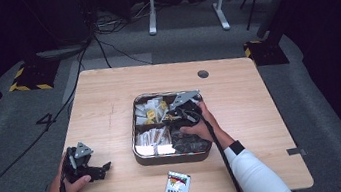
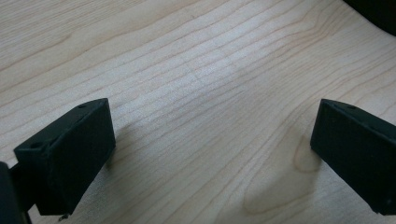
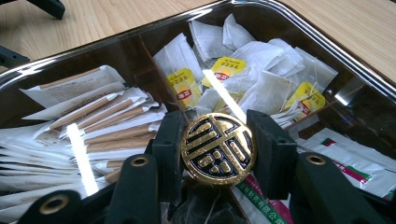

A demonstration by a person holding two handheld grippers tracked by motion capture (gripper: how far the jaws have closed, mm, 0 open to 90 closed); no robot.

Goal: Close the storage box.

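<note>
One tin tray (image 1: 138, 151) near the middle of the tabletop (image 1: 108, 99), split into compartments. One round gold-and-black knob (image 3: 218, 149), embossed with a stylised character not readable as a word, clamped between the two black jaws of the right gripper (image 3: 218, 151) and standing at the meeting of the tray's dividers. Right hand (image 1: 198, 127) over the tray's right half in the high view.

Left gripper (image 1: 85, 166) resting low at the tabletop's near left corner, well apart from the tray, jaws spread wide over bare wood with nothing between them.

One heap of white tea bags (image 3: 261, 79) in the far compartment; four yellow tags (image 3: 184, 88) countable, red logo on each, lettering too small to read. One stack of brown-and-white paper sticks (image 3: 107, 126) in the neighbouring compartment, too many and too overlapped to count. A few flat sachets (image 3: 345, 163) with red and green print beside the right jaw, text unreadable.

One small printed card (image 1: 177, 187) on the tabletop just in front of the tray, writing too small to read.
</note>
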